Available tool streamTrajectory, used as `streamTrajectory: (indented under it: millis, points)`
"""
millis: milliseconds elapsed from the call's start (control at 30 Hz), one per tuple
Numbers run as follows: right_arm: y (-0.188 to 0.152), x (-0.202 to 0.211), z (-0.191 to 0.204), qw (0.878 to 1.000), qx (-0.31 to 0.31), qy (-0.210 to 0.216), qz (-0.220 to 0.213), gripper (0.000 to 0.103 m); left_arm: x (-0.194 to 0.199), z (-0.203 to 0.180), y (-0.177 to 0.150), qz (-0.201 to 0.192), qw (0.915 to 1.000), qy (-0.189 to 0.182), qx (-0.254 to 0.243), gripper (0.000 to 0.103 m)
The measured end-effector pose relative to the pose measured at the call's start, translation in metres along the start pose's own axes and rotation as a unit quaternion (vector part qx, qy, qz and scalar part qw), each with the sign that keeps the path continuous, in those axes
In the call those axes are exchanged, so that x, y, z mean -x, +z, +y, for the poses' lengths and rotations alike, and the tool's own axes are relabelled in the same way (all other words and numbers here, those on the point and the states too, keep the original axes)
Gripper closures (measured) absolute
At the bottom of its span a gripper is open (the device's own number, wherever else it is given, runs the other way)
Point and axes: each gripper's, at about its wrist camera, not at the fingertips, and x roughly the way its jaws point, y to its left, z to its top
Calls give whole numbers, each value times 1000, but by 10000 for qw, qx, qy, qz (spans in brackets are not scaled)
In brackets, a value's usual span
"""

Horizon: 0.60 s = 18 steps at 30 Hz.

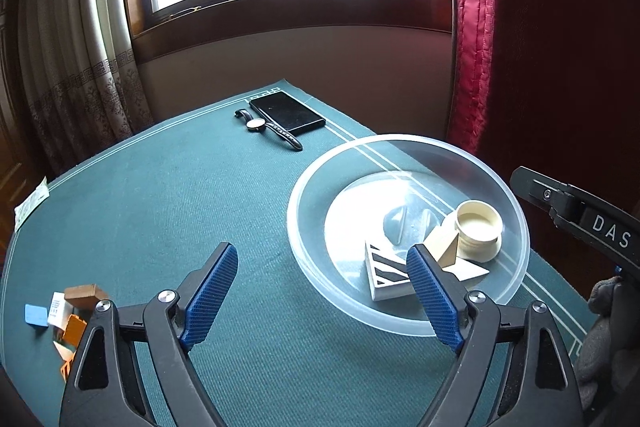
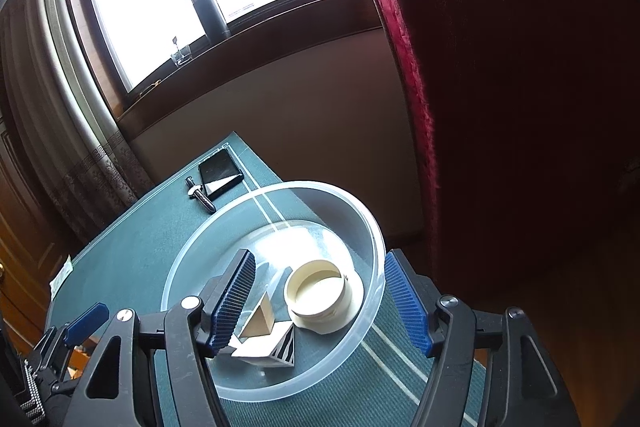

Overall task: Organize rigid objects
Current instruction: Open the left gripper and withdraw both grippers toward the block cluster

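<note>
Left gripper [image 1: 322, 291]: jaws spread wide, nothing between the pads, only green mat [image 1: 168, 211] behind the gap. Its right-hand finger overlaps the near rim of the clear bowl [image 1: 404, 143] in the left wrist view; I can't tell whether it touches.

Right gripper [image 2: 320, 291]: jaws partly open, also holding nothing. In its own view the cream round tub [image 2: 316, 291] sits framed between the pads inside the bowl, with the tan wedge [image 2: 259, 321] and the striped block [image 2: 286, 347] just beside the left finger. No pad presses on anything.

What's left outside the bowl: the loose pile of small blocks [image 1: 70, 315] at the lower left of the left wrist view, brown block [image 1: 84, 294] on top, blue tile [image 1: 36, 314] just to its left. That pile lies left of your left jaws and nearer the camera, well apart from the bowl. The brown block's long axis runs roughly left-right across the frame.

Your left hand is clearly the nearer one; the right is parked over the bowl. I'd swing the left gripper toward the frame's lower left and close across the block's short side.

Watch [image 1: 264, 125] and black phone [image 1: 286, 111] sit at the far edge, upper centre.
</note>
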Motion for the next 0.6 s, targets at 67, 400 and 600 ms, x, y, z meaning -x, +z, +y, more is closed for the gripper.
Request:
streamTrajectory:
  millis: [67,400,600]
  points:
    - [-2,0,2,10000,27,5,11,31,4,4,-2,-20,10000,58,16,16]
    - [-10,6,19,9993,342,96,-79,30,27,24,-15,-118,9992,376,86,16]
    - [-19,7,32,9982,562,218,-55,30,40,38,-25,-144,9984,502,207,16]
